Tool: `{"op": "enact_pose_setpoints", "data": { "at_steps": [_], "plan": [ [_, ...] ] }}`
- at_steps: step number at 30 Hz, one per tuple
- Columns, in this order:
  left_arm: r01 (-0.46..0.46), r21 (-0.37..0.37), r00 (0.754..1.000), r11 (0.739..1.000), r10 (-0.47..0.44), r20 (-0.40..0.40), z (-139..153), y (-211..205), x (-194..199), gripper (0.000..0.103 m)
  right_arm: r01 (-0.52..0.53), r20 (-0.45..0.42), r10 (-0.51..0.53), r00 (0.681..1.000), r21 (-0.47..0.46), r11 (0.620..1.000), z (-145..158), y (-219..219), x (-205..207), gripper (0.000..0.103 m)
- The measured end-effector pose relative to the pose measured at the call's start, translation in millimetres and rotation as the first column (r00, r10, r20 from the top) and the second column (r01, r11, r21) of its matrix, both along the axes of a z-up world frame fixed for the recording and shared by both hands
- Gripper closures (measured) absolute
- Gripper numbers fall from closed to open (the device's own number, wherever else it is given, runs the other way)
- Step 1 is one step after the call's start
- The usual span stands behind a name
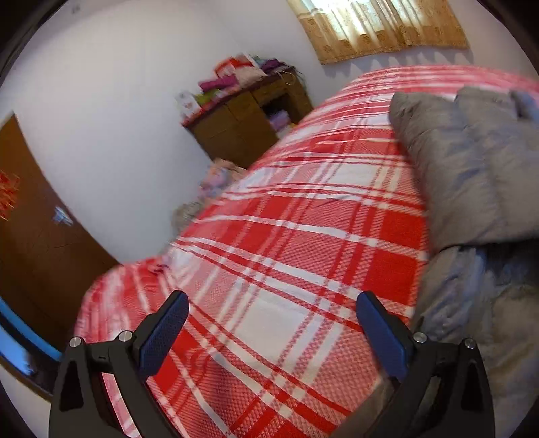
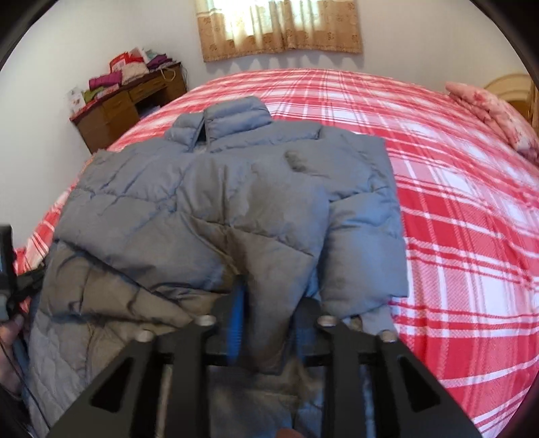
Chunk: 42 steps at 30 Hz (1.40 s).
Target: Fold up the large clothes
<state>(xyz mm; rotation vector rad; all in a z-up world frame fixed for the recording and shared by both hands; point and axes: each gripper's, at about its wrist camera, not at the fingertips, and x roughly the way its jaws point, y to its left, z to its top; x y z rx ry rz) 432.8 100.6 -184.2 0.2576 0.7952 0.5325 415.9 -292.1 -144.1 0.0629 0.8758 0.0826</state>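
A grey-blue puffer jacket [image 2: 209,209] lies on the red and white plaid bed cover [image 2: 454,202], its collar [image 2: 232,121] at the far end. One sleeve is folded across the body toward me. My right gripper [image 2: 273,296] is shut on a bunched fold of that sleeve, which fills the gap between the blue pads. In the left wrist view the jacket [image 1: 471,168] lies to the right. My left gripper [image 1: 273,298] hangs open over bare plaid cover [image 1: 286,219], left of the jacket, with nothing between its fingers.
A wooden desk [image 2: 124,104] piled with folded cloth and boxes stands against the far left wall. A tan curtain [image 2: 279,30] hangs behind the bed. A pink pillow [image 2: 495,111] lies at the far right. A brown door [image 1: 40,236] is on the left.
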Motion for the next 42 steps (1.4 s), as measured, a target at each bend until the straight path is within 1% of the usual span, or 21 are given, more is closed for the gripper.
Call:
{"op": "enact_pose_setpoints", "data": {
  "at_steps": [1, 2, 3, 5, 6, 7, 9, 10, 11, 13, 14, 15, 17, 19, 21, 23, 29, 34, 37, 42],
  "plan": [
    [0.001, -0.048, 1.000, 0.999, -0.001, 0.005, 10.2, 4.8, -1.9, 0.003, 0.003, 0.015, -0.004, 1.000, 0.007, 1.000, 6.3, -4.1, -5.2, 0.044],
    [0.004, -0.080, 1.000, 0.997, -0.002, 0.026, 24.6, 7.3, -4.3, 0.003, 0.007, 0.029, -0.007, 1.000, 0.016, 1.000, 11.6, -7.8, -9.8, 0.045],
    [0.011, -0.095, 0.999, 0.995, -0.006, 0.054, 37.3, 7.1, -6.3, 0.003, 0.024, 0.050, -0.025, 0.998, 0.016, 1.000, 20.1, -13.7, -15.6, 0.046],
    [0.040, -0.118, 0.991, 0.992, -0.024, 0.135, 71.0, -0.9, -8.0, 0.003, 0.058, 0.093, -0.059, 0.994, 0.015, 0.998, 34.0, -22.7, -21.2, 0.046],
    [0.063, -0.132, 0.985, 0.989, -0.041, 0.165, 82.4, -7.5, -6.9, 0.003, 0.085, 0.124, -0.086, 0.989, 0.021, 0.996, 43.2, -26.3, -20.9, 0.046],
    [0.105, -0.156, 0.978, 0.982, -0.073, 0.198, 93.9, -18.3, -3.7, 0.003, 0.097, 0.138, -0.100, 0.985, 0.030, 0.995, 48.5, -27.3, -19.0, 0.046],
    [0.197, -0.193, 0.963, 0.961, -0.152, 0.224, 102.9, -44.2, 8.6, 0.003, 0.093, 0.151, -0.102, 0.983, 0.062, 0.994, 55.0, -23.0, -9.3, 0.055],
    [0.251, -0.216, 0.952, 0.944, -0.200, 0.230, 101.7, -59.8, 18.1, 0.003, 0.085, 0.152, -0.094, 0.984, 0.064, 0.994, 55.9, -17.1, -2.7, 0.059],
    [0.283, -0.225, 0.946, 0.932, -0.233, 0.227, 97.6, -72.2, 25.8, 0.003, 0.071, 0.150, -0.080, 0.985, 0.065, 0.995, 54.9, -9.9, 5.1, 0.059],
    [0.324, -0.188, 0.935, 0.927, -0.283, 0.215, 80.3, -104.3, 42.1, 0.003, 0.042, 0.151, -0.053, 0.987, 0.080, 0.996, 46.6, 4.9, 19.7, 0.059],
    [0.347, -0.170, 0.928, 0.922, -0.312, 0.204, 69.1, -118.0, 48.6, 0.003, 0.042, 0.148, -0.051, 0.988, 0.066, 0.997, 39.2, 10.2, 26.4, 0.059],
    [0.355, -0.158, 0.927, 0.921, -0.325, 0.190, 60.7, -126.2, 53.6, 0.003, 0.040, 0.138, -0.048, 0.989, 0.059, 0.997, 32.9, 14.9, 27.0, 0.059],
    [0.369, -0.125, 0.924, 0.921, -0.350, 0.155, 40.9, -141.9, 61.8, 0.003, 0.036, 0.106, -0.041, 0.993, 0.047, 0.998, 14.0, 20.1, 34.2, 0.065],
    [0.367, -0.107, 0.928, 0.924, -0.356, 0.110, 21.1, -150.3, 70.9, 0.003, 0.046, 0.091, -0.049, 0.995, 0.032, 0.998, -0.9, 16.9, 34.8, 0.067],
    [0.363, -0.135, 0.931, 0.922, -0.354, 0.085, 8.0, -148.5, 75.3, 0.003, 0.044, 0.085, -0.048, 0.995, 0.045, 0.998, -12.1, 11.6, 29.5, 0.067],
    [0.356, -0.168, 0.934, 0.919, -0.348, 0.075, 2.1, -144.5, 78.5, 0.003, 0.041, 0.084, -0.045, 0.995, 0.052, 0.998, -19.2, 9.1, 27.3, 0.067],
    [0.335, -0.223, 0.942, 0.916, -0.334, 0.040, -8.7, -138.9, 86.6, 0.003, 0.040, 0.078, -0.044, 0.996, 0.058, 0.998, -23.6, 9.2, 23.9, 0.067],
    [0.330, -0.223, 0.942, 0.917, -0.335, 0.016, -13.6, -141.2, 90.0, 0.003, 0.046, 0.064, -0.050, 0.997, 0.061, 0.997, -26.6, 11.9, 23.7, 0.068],
    [0.325, -0.245, 0.942, 0.914, -0.335, 0.001, -16.7, -139.0, 92.4, 0.003, 0.046, 0.053, -0.049, 0.997, 0.061, 0.997, -28.7, 11.3, 24.4, 0.068],
    [0.321, -0.254, 0.942, 0.913, -0.334, -0.012, -19.2, -137.8, 95.7, 0.002, 0.051, 0.053, -0.052, 0.997, 0.021, 0.998, -30.9, 17.4, 22.4, 0.068]
  ]
}}
